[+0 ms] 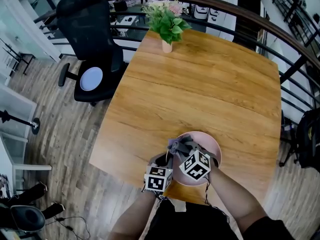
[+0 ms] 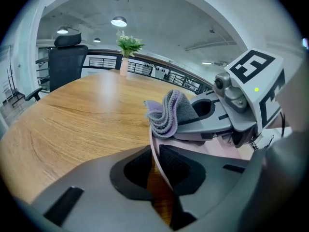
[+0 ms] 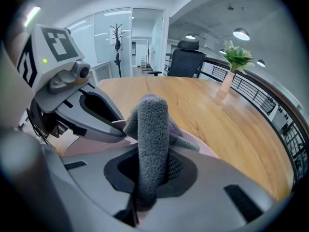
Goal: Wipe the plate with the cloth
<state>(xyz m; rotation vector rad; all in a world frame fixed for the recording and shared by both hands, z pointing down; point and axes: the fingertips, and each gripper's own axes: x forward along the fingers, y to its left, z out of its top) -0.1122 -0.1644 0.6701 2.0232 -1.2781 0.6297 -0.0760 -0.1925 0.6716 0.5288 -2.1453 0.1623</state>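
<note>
Both grippers tilt down toward plate [image 1: 213,144]. Jaws of left gripper [image 2: 155,164] pinch its near rim. Jaws of right gripper [image 3: 150,170] clamp folded cloth [image 3: 153,124] above it. Plate centre hidden.

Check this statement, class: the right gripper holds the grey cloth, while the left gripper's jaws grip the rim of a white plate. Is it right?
Not quite: the plate is pink, not white, as the head view shows. The rest stands: the right gripper holds the grey cloth, while the jaws of the left gripper grip the plate's rim.
</note>
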